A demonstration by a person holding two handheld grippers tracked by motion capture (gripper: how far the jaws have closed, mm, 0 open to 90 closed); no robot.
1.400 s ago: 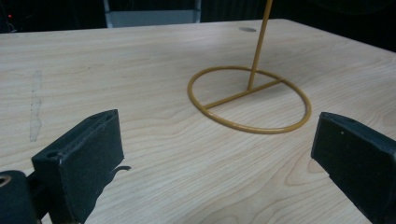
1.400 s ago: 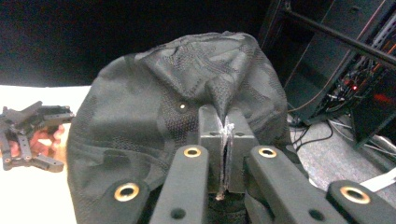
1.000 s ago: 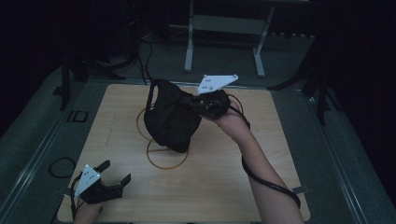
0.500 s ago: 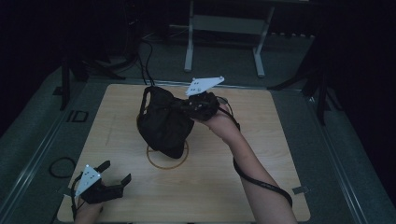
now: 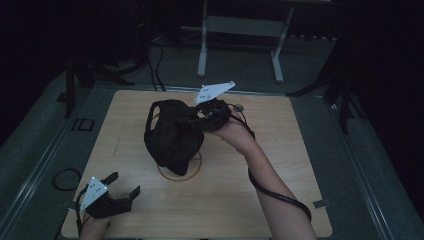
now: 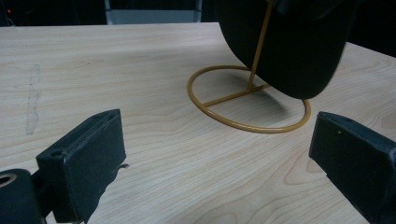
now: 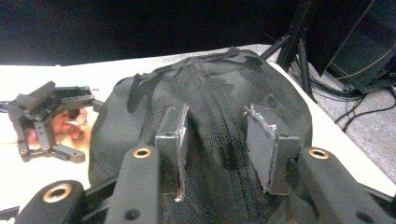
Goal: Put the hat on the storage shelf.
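A black mesh cap (image 5: 172, 132) hangs over a gold wire stand whose ring base (image 5: 194, 169) lies on the wooden table. My right gripper (image 5: 202, 117) is shut on the cap's crown from the right; in the right gripper view a fold of cap fabric (image 7: 215, 88) sits between the jaws of that gripper (image 7: 217, 126). My left gripper (image 5: 122, 186) rests open and empty at the table's near left corner. In the left gripper view, the left gripper (image 6: 219, 154) faces the stand (image 6: 247, 126), with the cap's lower edge (image 6: 289, 42) just above the ring.
The light wooden table (image 5: 280, 165) has bare wood to the right and front of the stand. A cable trails from the right forearm across the table. A metal frame (image 5: 240, 30) and dark tripod legs stand on the floor beyond the far edge.
My right gripper has carried the cap leftward and slightly down, so it now hangs over the stand's ring. The left gripper has stayed put.
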